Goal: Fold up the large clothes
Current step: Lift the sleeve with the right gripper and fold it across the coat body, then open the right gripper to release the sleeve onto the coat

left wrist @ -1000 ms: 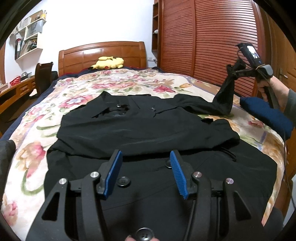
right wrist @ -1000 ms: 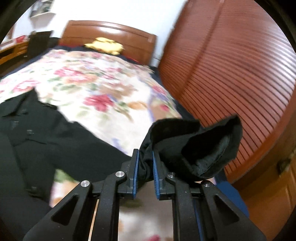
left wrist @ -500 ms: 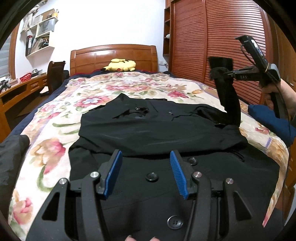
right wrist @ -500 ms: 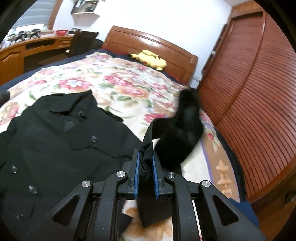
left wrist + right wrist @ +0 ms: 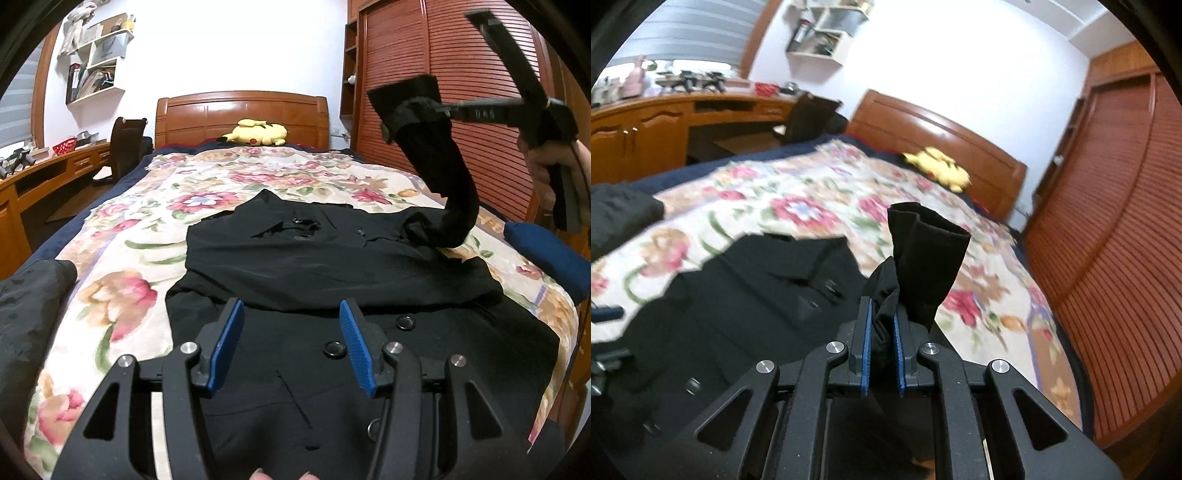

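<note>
Folding sleeve point(image 5: 439, 173) across black coat point(image 5: 332, 266): right gripper point(image 5: 882, 328) pinching cuff (raised high), left gripper point(image 5: 291, 343) spread, empty. Next, lay flat across chest.

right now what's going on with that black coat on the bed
A person is folding a black coat spread on the floral bedspread. The right gripper is shut on the coat's right sleeve, holding it up above the coat body. The left gripper hovers open over the buttoned front, gripping nothing.
</note>
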The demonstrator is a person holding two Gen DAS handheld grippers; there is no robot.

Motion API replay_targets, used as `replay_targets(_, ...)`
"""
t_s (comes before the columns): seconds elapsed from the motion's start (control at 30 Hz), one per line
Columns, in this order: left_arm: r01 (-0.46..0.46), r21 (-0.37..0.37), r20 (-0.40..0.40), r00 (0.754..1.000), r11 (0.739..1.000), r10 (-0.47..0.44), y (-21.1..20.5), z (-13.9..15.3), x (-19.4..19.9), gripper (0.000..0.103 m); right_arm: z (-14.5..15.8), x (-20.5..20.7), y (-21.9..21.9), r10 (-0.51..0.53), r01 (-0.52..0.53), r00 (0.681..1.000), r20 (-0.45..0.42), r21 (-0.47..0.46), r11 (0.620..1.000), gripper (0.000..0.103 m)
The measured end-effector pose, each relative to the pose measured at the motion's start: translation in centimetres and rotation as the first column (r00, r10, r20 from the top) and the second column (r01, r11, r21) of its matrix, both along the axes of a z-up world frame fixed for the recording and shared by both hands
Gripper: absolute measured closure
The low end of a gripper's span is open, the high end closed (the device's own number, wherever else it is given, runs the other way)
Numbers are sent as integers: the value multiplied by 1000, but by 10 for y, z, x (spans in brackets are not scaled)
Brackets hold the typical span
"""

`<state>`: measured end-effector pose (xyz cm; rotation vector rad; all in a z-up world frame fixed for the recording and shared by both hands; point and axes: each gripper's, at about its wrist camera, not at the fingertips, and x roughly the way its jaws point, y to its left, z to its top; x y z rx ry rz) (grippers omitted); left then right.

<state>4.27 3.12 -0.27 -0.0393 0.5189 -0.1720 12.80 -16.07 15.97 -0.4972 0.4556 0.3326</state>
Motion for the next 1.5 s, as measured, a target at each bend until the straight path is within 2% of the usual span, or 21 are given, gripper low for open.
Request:
replay_targets(0.17, -17, 1, 7, 1000, 1000, 17, 8, 2, -3, 50, 1, -19, 34, 98, -98, 995, -1, 33, 995, 95)
replay_targets(0.37, -47, 1, 8, 999, 999, 47, 21, 2, -4, 50, -37, -34, 64, 175, -172, 981, -77, 50, 984, 95)
replay_targets(0.67, -64, -3, 7, 998, 998, 64, 31, 1, -7, 50, -98, -33, 68, 162, -151, 963, -217, 68, 986, 95)
replay_targets(0.93, -69, -1, 4, 998, 998, 69, 32, 1, -6, 50, -126, -45, 58, 151, -121, 946, -288, 119, 985, 93)
replay_targets(1.1, -69, 2, 4, 998, 998, 69, 32, 0, -6, 50, -144, -60, 55, 152, -113, 935, -322, 137, 984, 82)
replay_targets(1.27, -72, 4, 0, 997, 997, 72, 34, -2, -4, 50, -151, -75, 50, 147, -102, 929, -339, 147, 984, 57)
replay_targets(1.5, -67, 9, -2, 998, 998, 67, 32, -2, -4, 50, -145, -103, 36, 160, -105, 931, -328, 178, 978, 48)
